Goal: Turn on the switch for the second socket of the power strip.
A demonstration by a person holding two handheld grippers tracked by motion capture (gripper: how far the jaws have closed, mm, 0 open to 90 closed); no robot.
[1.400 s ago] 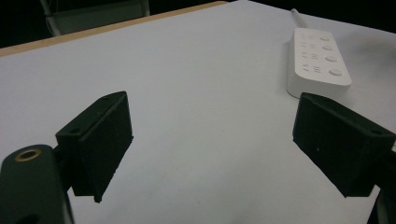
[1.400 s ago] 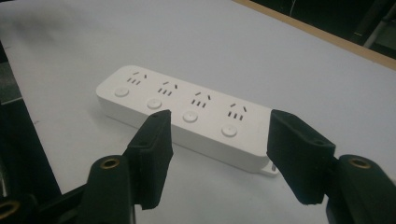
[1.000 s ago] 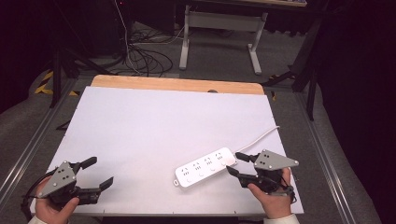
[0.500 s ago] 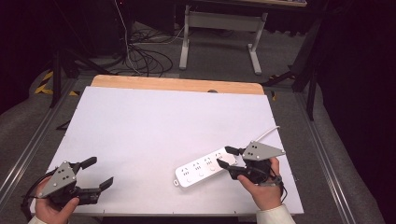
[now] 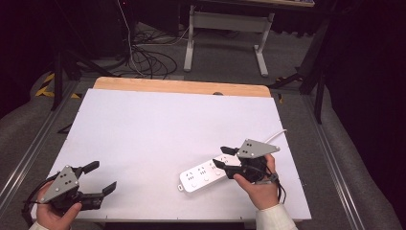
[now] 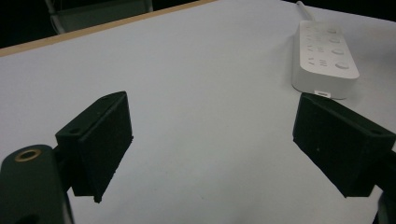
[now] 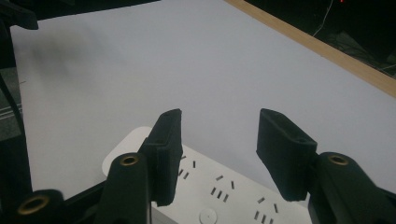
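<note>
right gripper (image 5: 223,156) hovers over the white power strip (image 5: 206,173) near the table's (image 5: 143,124) front right edge, jaws half apart, just been closing, gripping nothing yet. left gripper (image 5: 99,177) waits wide open. rigid, light, smooth plastic: likely best pinched across its narrow sides.

A lab or workshop: a white-topped bench (image 5: 158,124) with a wooden far edge, loose cables (image 5: 143,55) on grey carpet behind it, and metal stand legs (image 5: 225,36).

No text can be read; the small label on the power strip's (image 6: 325,52) end is too blurred.
</note>
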